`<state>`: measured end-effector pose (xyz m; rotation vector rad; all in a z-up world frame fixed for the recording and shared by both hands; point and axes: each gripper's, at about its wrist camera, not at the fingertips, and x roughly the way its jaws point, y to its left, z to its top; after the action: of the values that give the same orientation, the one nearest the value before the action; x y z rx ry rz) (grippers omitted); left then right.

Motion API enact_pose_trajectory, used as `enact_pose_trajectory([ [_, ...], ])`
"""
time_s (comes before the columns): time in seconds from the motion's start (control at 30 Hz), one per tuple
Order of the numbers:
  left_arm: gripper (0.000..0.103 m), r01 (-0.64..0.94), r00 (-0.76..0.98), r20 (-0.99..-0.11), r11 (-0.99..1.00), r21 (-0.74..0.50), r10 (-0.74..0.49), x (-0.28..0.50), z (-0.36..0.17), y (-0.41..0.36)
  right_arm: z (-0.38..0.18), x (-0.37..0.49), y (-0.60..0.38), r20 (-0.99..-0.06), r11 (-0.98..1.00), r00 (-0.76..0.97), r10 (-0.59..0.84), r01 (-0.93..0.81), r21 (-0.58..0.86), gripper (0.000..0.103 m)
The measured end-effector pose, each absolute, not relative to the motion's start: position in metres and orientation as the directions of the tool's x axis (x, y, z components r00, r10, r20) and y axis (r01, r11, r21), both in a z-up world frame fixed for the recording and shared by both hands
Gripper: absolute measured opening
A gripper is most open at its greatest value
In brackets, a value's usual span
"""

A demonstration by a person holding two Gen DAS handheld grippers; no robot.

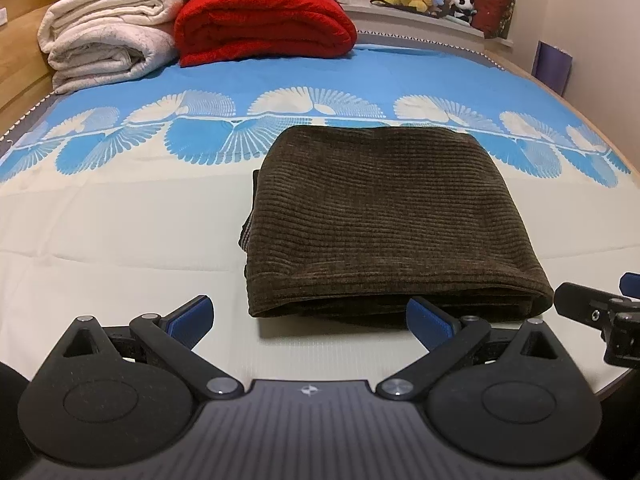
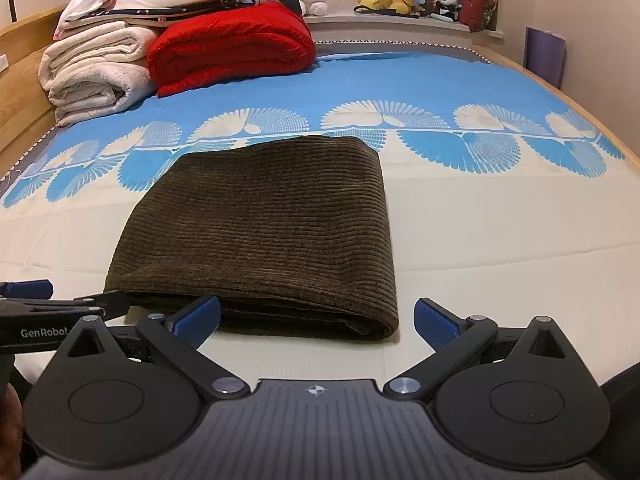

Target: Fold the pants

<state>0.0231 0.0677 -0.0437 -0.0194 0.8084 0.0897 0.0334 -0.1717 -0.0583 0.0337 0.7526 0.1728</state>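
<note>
Where the cream part of the blue-and-cream patterned bed sheet (image 1: 120, 232) spreads out, the dark brown corduroy pants (image 1: 384, 216) lie folded into a thick rectangle; just before their near edge the left gripper (image 1: 310, 318) stands wide open, empty; beside it the right gripper (image 2: 316, 318) likewise gapes, holding nothing; beyond the pants sits a folded red fleece blanket (image 2: 232, 46).

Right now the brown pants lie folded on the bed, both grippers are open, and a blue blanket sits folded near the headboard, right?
Not quite: the blanket is red, as the left wrist view shows. The pants do lie folded, and the left gripper and right gripper are open.
</note>
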Motion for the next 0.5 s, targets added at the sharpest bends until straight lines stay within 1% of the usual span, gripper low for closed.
enact_pose_trajectory([
  [0.5,0.103,-0.09,0.701,-0.709,0.996,0.015,0.074,0.0208,-0.0404,0.0723,-0.0572,0.0317,-0.1706,-0.671,0.985,0.722,0.167,-0.149,0.086,0.102],
])
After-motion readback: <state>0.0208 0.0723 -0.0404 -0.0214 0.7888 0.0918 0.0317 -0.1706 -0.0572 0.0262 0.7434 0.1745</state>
